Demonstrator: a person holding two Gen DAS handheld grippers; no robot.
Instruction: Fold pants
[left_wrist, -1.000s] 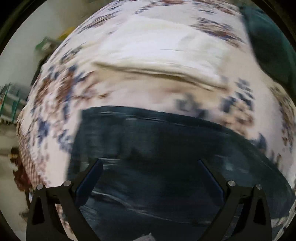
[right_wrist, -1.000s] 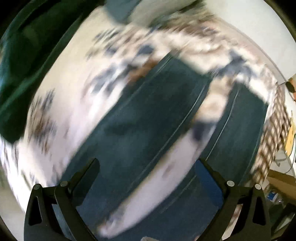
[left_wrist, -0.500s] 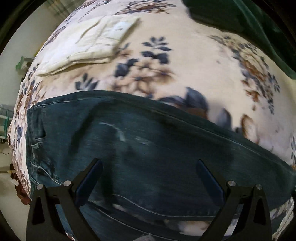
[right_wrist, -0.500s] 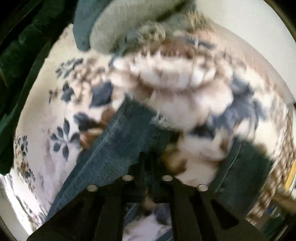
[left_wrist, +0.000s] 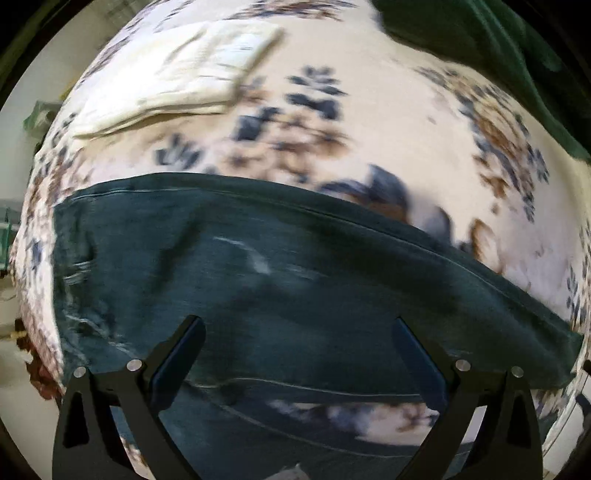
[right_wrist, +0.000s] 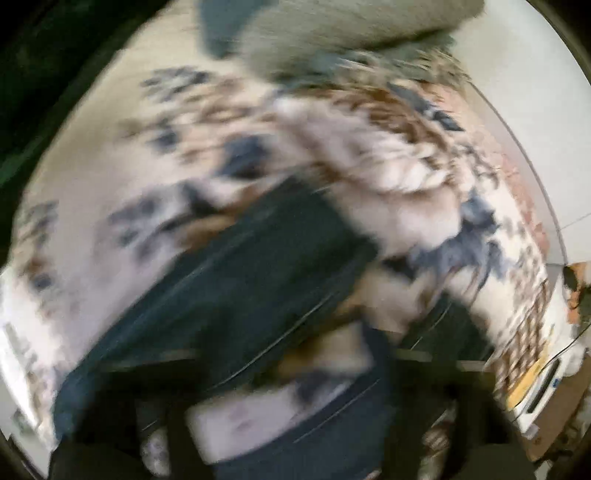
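Dark blue jeans (left_wrist: 295, 280) lie spread across a floral blanket (left_wrist: 388, 140). In the left wrist view one leg runs left to right, with the waist end at the left. My left gripper (left_wrist: 295, 354) is open and hovers just above the denim, holding nothing. The right wrist view is heavily blurred. It shows a jeans leg (right_wrist: 240, 280) running from lower left up to the middle, and a second dark strip at the bottom. My right gripper's fingers are smeared at the bottom edge, and I cannot tell how they stand.
A folded cream cloth (left_wrist: 184, 74) lies on the blanket beyond the jeans. A dark green cloth (left_wrist: 517, 55) lies at the far right. A grey-green pillow (right_wrist: 351, 29) lies at the blanket's far end. Cardboard and clutter (right_wrist: 546, 398) sit beyond the edge.
The left gripper stays open over the jeans with little shift. The right gripper, shut half a second ago at the leg's end, is now moving fast and blurred.
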